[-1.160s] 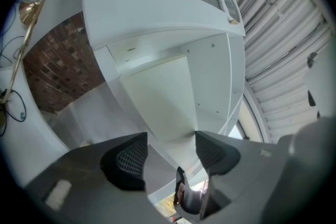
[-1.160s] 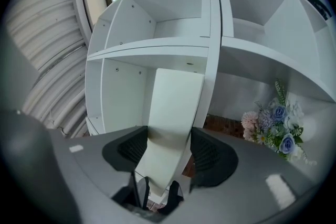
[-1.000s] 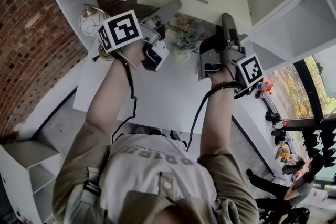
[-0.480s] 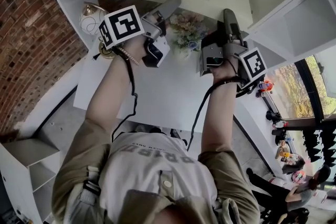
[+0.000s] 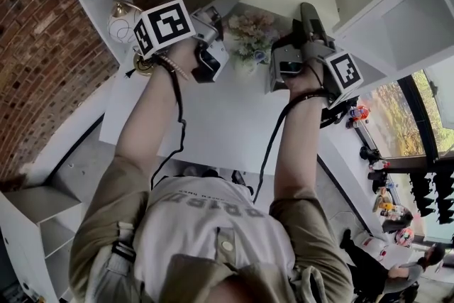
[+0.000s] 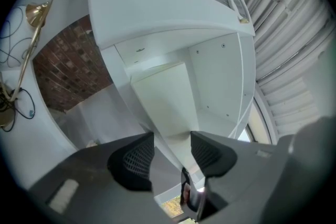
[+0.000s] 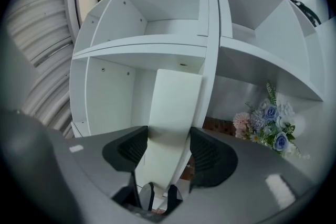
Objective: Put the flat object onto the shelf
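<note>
Kept both grippers in place since a second ago, high at the shelf; only been closing the left jaws. Far left, a thin brass lamp (image 5: 122,16) by the edge of the white table (image 5: 213,117), well clear of the work. Next, the left gripper (image 6: 171,139), pads drawn in on the flat cream rectangular panel (image 6: 160,99) and apparently pressing it. Further right, a bunch of pastel artificial flowers (image 5: 250,35). Then the right gripper (image 7: 168,131), clamped on the same panel. Probably gripped at two spots to stop it twisting while fed into the white wooden cubby shelf (image 7: 142,42). Far end tucked under one of its boards, so no telling whether seated yet. Left pad's contact also hard to make out.
</note>
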The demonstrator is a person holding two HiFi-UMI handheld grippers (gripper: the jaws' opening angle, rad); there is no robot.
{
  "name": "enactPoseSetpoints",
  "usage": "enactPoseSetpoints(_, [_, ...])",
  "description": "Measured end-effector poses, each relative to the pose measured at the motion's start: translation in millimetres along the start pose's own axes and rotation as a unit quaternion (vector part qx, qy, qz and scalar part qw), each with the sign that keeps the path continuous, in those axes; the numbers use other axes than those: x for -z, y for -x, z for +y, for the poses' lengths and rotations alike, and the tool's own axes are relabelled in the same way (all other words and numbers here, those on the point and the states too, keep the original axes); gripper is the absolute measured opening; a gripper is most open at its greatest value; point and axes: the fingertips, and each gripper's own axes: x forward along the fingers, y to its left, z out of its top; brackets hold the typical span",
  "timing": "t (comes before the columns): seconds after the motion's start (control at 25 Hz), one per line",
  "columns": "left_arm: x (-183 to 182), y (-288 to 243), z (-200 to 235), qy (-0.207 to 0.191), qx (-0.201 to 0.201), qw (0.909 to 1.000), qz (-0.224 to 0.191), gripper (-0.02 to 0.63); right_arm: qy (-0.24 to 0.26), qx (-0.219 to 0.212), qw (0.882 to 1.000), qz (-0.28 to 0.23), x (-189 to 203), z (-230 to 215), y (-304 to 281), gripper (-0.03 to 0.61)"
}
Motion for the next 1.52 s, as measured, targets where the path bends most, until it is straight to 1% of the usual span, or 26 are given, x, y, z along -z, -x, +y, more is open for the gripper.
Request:
enactPoseSetpoints(0.12, [-0.7, -0.1, 0.6, 0.000, -0.004, 1.0000, -0.002, 0.225, -0.005, 0.007, 1.000, 0.002, -0.6, -1.2, -1.9, 0.258])
enactPoseSetpoints(0.24, [-0.5, 0.2, 0.6, 0.002, -0.005, 1.0000, -0.002, 0.225, -0.006, 0.003, 1.000, 0.006, -1.1, -2.6, -1.7, 0.256])
enactPoseSetpoints(0.36, [-0.5, 0.3, -0.4, 0.005, 0.000, 1.0000, -0.003, 0.225, -0.008, -0.007, 1.000, 0.004, -0.9, -3.4, 2.6, 0.286])
enactPoseSetpoints(0.44, [0.0, 1.4, -2.1, 0.000, 0.003, 1.0000, -0.003, 0.225, 0.005, -0.013, 1.000, -0.001, -1.7, -1.5, 8.1, 0.309])
enactPoseSetpoints(0.52, [1.7, 4.1, -4.7, -0.013, 0.004, 0.9999, -0.001, 0.225, 0.027, -0.015, 1.000, -0.004, -3.6, -1.5, 14.6, 0.310])
enactPoseSetpoints(0.6, [4.6, 8.8, -7.6, -0.036, 0.004, 0.9993, 0.002, 0.229, 0.051, -0.015, 0.999, -0.006, -4.9, -3.9, 22.0, 0.310])
enactPoseSetpoints(0.72, [14.6, 19.1, -10.6, -0.097, -0.006, 0.9951, 0.014, 0.229, 0.109, -0.019, 0.994, -0.001, -4.9, -10.7, 34.3, 0.310])
enactPoseSetpoints(0.8, [23.2, 27.6, -10.5, -0.144, -0.018, 0.9891, 0.023, 0.229, 0.150, -0.016, 0.989, 0.006, -0.1, -14.9, 44.8, 0.294])
enactPoseSetpoints(0.88, [32.3, 37.6, -9.2, -0.193, -0.033, 0.9802, 0.030, 0.229, 0.199, -0.015, 0.980, 0.014, 7.1, -17.9, 56.5, 0.269])
enactPoseSetpoints(0.96, [43.7, 49.1, -7.0, -0.250, -0.050, 0.9661, 0.040, 0.229, 0.255, -0.012, 0.967, 0.020, 15.2, -20.8, 70.0, 0.214])
enactPoseSetpoints(1.04, [55.0, 62.6, -5.2, -0.313, -0.069, 0.9460, 0.048, 0.222, 0.310, -0.008, 0.950, 0.026, 25.0, -24.1, 84.7, 0.201])
enactPoseSetpoints(1.08, [59.7, 70.1, -4.4, -0.343, -0.079, 0.9348, 0.047, 0.206, 0.339, -0.005, 0.940, 0.027, 29.6, -25.7, 92.6, 0.185])
enactPoseSetpoints(1.12, [64.3, 77.6, -3.6, -0.370, -0.089, 0.9239, 0.045, 0.185, 0.370, -0.002, 0.929, 0.027, 33.9, -26.9, 100.4, 0.174])
enactPoseSetpoints(1.2, [73.8, 91.5, -1.7, -0.413, -0.104, 0.9040, 0.041, 0.158, 0.435, 0.002, 0.900, 0.025, 43.6, -26.8, 114.5, 0.154])
enactPoseSetpoints(1.28, [83.1, 104.1, 0.7, -0.444, -0.118, 0.8873, 0.037, 0.130, 0.489, 0.008, 0.872, 0.024, 53.5, -27.5, 127.5, 0.139])
enactPoseSetpoints(1.36, [93.3, 115.3, 3.3, -0.469, -0.130, 0.8728, 0.037, 0.110, 0.530, 0.015, 0.848, 0.023, 61.8, -31.0, 140.3, 0.126])
enactPoseSetpoints(1.44, [104.4, 125.1, 5.8, -0.487, -0.138, 0.8613, 0.039, 0.092, 0.564, 0.024, 0.825, 0.021, 68.8, -35.7, 153.3, 0.113])
enactPoseSetpoints(1.52, [114.5, 135.0, 7.9, -0.501, -0.144, 0.8527, 0.038, 0.058, 0.594, 0.033, 0.803, 0.017, 74.5, -40.1, 166.6, 0.087])
